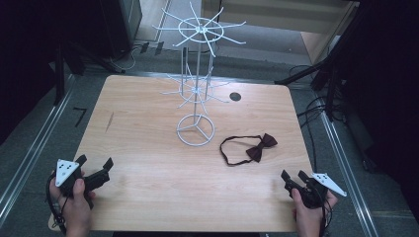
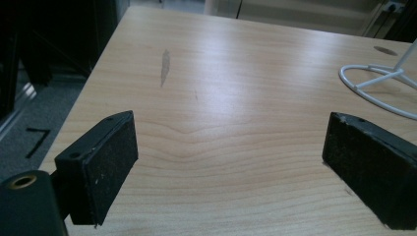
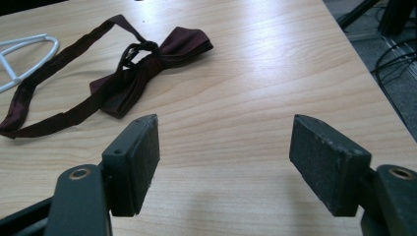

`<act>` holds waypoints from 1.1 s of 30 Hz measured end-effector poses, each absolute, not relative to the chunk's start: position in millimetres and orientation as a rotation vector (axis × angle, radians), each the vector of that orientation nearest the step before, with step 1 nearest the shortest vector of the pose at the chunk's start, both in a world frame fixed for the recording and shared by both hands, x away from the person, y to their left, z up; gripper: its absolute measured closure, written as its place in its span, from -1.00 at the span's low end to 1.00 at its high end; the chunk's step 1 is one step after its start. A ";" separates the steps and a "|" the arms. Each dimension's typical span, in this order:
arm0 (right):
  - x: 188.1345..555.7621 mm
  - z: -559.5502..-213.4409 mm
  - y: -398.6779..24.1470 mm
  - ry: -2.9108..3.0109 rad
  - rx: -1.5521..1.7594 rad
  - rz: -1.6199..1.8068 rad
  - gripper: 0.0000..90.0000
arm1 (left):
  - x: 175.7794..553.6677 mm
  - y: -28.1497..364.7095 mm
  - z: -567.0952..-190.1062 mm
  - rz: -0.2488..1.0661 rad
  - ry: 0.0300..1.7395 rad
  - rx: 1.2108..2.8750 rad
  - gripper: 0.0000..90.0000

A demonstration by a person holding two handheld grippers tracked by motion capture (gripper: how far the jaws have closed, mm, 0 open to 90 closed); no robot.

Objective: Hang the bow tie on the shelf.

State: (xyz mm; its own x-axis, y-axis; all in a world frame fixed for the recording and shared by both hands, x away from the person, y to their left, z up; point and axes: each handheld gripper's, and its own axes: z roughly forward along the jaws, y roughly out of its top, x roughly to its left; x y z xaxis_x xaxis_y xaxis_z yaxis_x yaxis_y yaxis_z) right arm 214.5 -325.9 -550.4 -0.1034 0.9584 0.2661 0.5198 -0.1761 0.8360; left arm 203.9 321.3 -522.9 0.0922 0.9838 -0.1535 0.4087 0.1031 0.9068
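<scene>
A dark maroon bow tie [image 1: 260, 147] with its looped strap [image 1: 229, 149] lies flat on the wooden table [image 1: 148, 148], right of centre. A white wire display stand [image 1: 196, 74] with spoked arms rises from a ring base [image 1: 195, 130] in the middle. My left gripper [image 1: 94, 165] rests at the table's near left corner, jaws wide apart, nothing between them [image 2: 231, 162]. My right gripper [image 1: 292, 176] sits at the near right edge, open and empty, with the bow tie [image 3: 147, 64] ahead and to its left and bare wood between the pads [image 3: 223, 157].
A round dark hole [image 1: 235, 97] marks the tabletop behind the stand. A dark scuff [image 2: 165, 66] shows on the wood at far left. Cables [image 1: 316, 111] and black stand legs lie on the grey floor to the right of the table.
</scene>
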 end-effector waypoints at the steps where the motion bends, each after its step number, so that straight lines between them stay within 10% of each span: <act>1: 214.8 -550.1 -325.1 1.637 1.691 1.218 -0.37 | 205.8 322.2 -523.0 0.780 1.469 1.457 -0.84; 20: 243.8 -519.0 -298.9 1.968 1.518 1.064 -0.39 | 209.8 319.4 -522.8 0.768 1.472 1.494 -0.84; 33: 285.9 -495.7 -259.0 2.302 1.386 0.912 -1.00 | 210.2 319.8 -523.0 0.756 1.469 1.497 -0.84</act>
State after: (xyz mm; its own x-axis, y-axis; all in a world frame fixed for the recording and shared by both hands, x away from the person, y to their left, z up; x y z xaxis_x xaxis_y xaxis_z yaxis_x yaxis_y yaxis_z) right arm 285.9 -259.0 -495.7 -0.4880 0.8705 0.0638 0.6783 0.3322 0.6554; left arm 210.2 319.8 -523.0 0.1145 0.9813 -0.1546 0.4451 0.0884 0.8911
